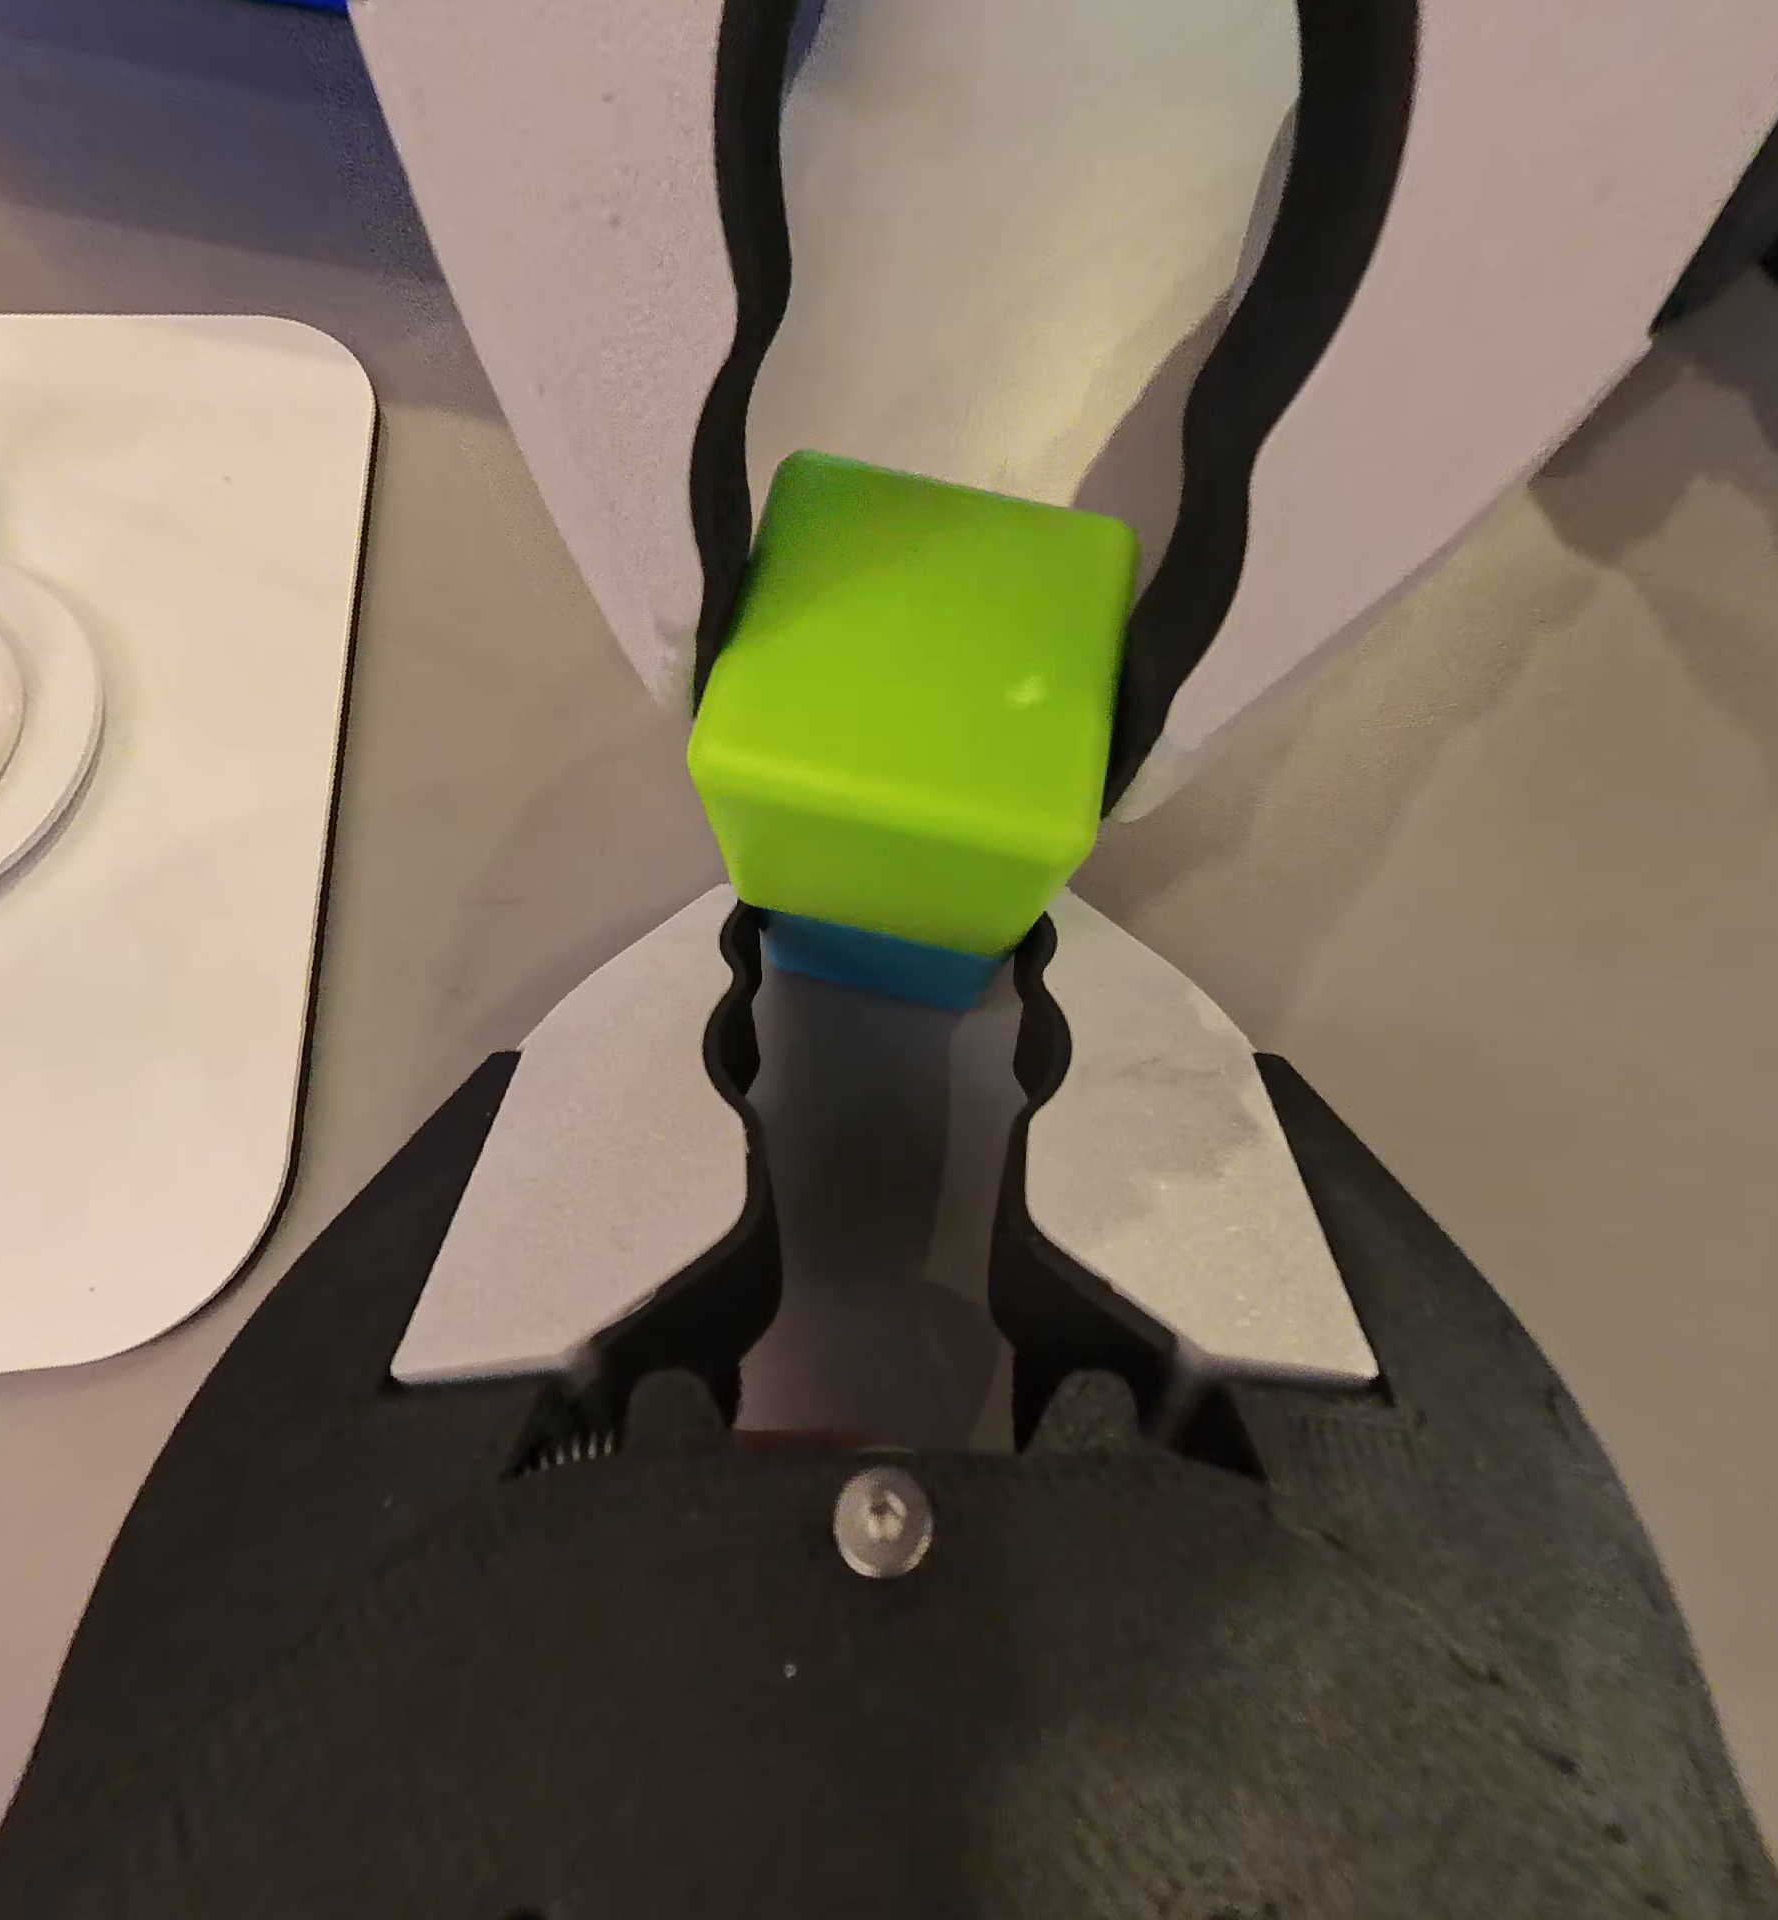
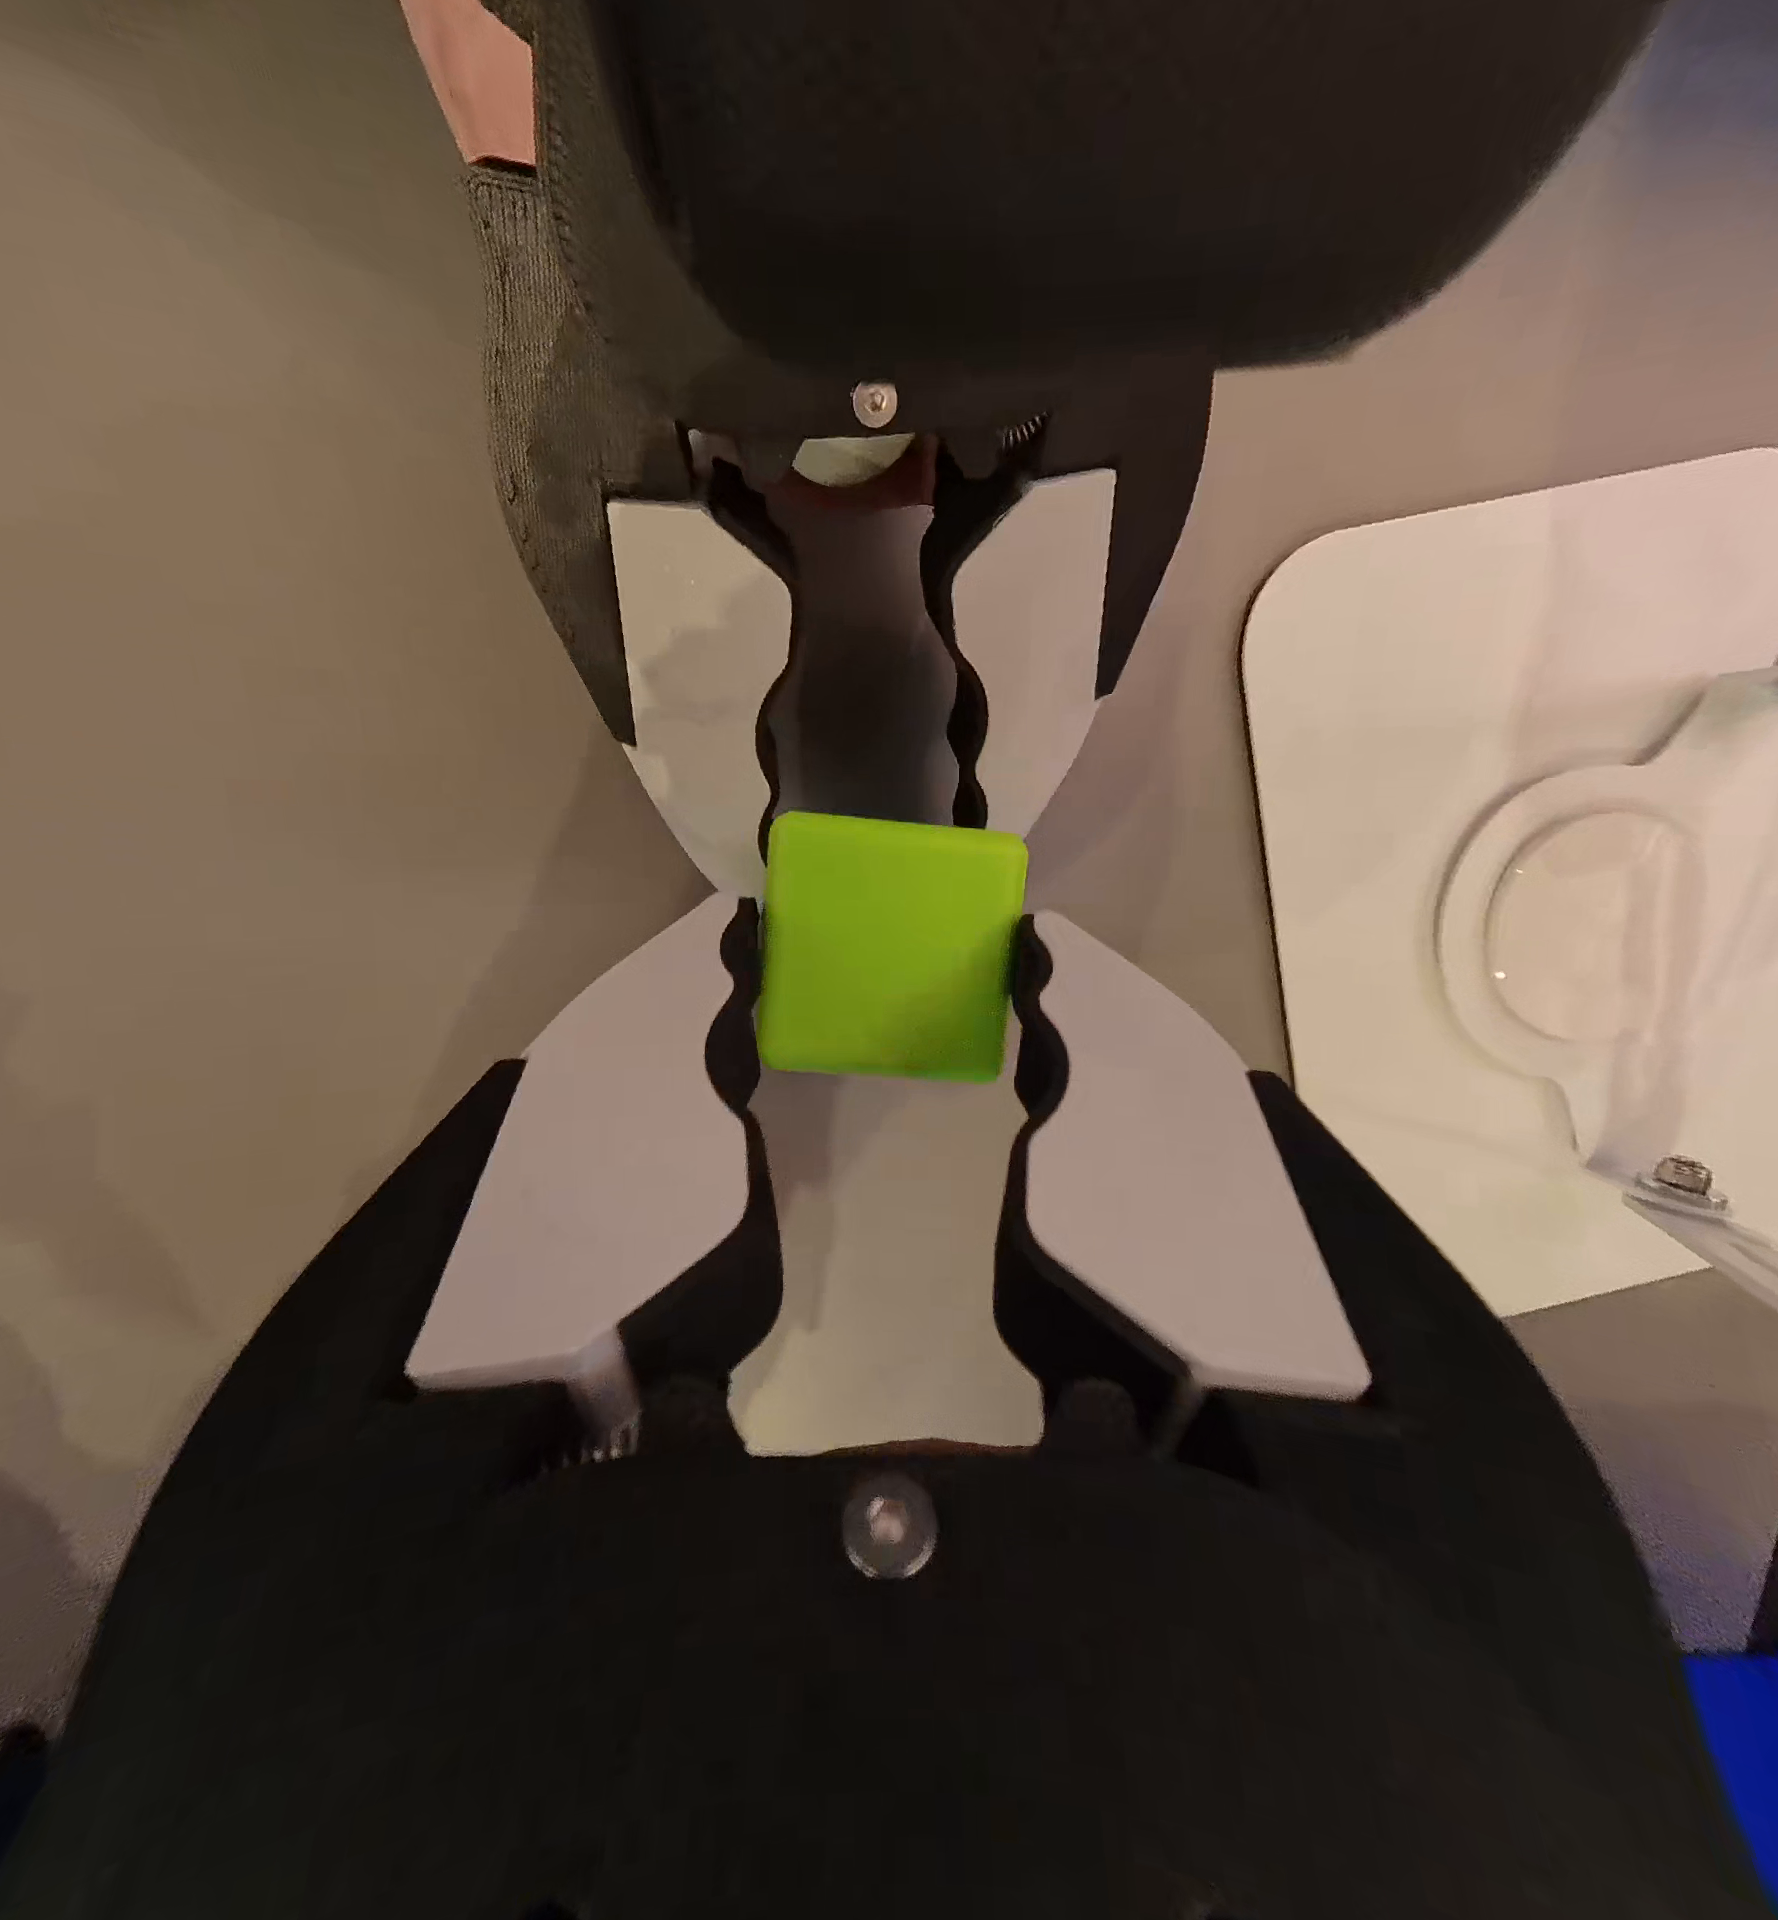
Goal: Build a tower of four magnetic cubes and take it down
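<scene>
We saw no bin or tray holding cubes. The nearest thing to a container was a white board (image 2: 1384,665) on the grey table (image 1: 1591,935), carrying a clear plastic fixture (image 2: 1612,935) with a round recess; we could not tell what, if anything, sat in the recess. In the left wrist view the same white board (image 1: 137,831) lay off to the left, apart from the cubes.

The green cube (image 1: 906,707) sat on top of a blue cube (image 1: 885,961); only a thin strip of blue showed under the green. We could not see any cube below the blue one.

The left gripper (image 1: 890,935) was closed around the stack at the green/blue joint. Its black pads (image 1: 734,997) sat at both sides of the blue cube, and we could not tell whether they pressed blue, green, or both.

The right gripper (image 2: 885,935) came in from the opposite side, clenched on the green cube (image 2: 890,961), black pads (image 2: 1030,966) touching its left and right faces. In the left wrist view the right gripper's pads (image 1: 734,582) flanked the green cube's far end.

The two grippers faced each other nose to nose, tips nearly meeting at the cube. Part of a dark sleeve (image 2: 532,468) showed behind the left gripper.
</scene>
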`<state>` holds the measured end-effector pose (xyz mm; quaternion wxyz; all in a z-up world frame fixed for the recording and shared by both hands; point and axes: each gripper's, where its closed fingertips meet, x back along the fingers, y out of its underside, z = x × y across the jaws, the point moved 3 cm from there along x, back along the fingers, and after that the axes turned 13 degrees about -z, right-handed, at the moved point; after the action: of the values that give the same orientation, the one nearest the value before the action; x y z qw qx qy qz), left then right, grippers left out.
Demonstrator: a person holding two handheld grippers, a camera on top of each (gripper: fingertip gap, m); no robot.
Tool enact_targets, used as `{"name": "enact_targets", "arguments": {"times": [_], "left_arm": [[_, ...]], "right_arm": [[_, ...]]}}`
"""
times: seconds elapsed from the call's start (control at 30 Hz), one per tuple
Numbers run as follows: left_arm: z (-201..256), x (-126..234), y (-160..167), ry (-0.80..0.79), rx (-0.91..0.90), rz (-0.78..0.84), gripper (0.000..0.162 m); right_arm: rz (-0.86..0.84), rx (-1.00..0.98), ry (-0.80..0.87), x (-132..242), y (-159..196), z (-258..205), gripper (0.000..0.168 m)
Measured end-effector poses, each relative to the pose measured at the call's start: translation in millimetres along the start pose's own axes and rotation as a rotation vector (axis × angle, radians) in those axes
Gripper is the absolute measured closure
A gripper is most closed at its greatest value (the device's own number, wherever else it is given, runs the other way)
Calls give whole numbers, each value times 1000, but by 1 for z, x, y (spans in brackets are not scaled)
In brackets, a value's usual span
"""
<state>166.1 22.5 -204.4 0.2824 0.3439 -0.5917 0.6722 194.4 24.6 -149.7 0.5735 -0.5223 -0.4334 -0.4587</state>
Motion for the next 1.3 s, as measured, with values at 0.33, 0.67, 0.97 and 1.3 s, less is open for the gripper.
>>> {"name": "enact_targets", "arguments": {"times": [0.33, 0.67, 0.97, 1.3], "left_arm": [[-1, 0, 0, -5, 5, 0, 116], [0, -2, -3, -10, -3, 0, 116], [1, -5, -7, -24, -9, -4, 116], [1, -5, -7, -24, -10, -4, 116]], "right_arm": [[118, -47, -21, 17, -7, 9, 121], [283, -198, 249, 131, 51, 44, 121], [183, -530, 412, 170, 195, 103, 121], [-47, -579, 123, 76, 264, 129, 121]]}}
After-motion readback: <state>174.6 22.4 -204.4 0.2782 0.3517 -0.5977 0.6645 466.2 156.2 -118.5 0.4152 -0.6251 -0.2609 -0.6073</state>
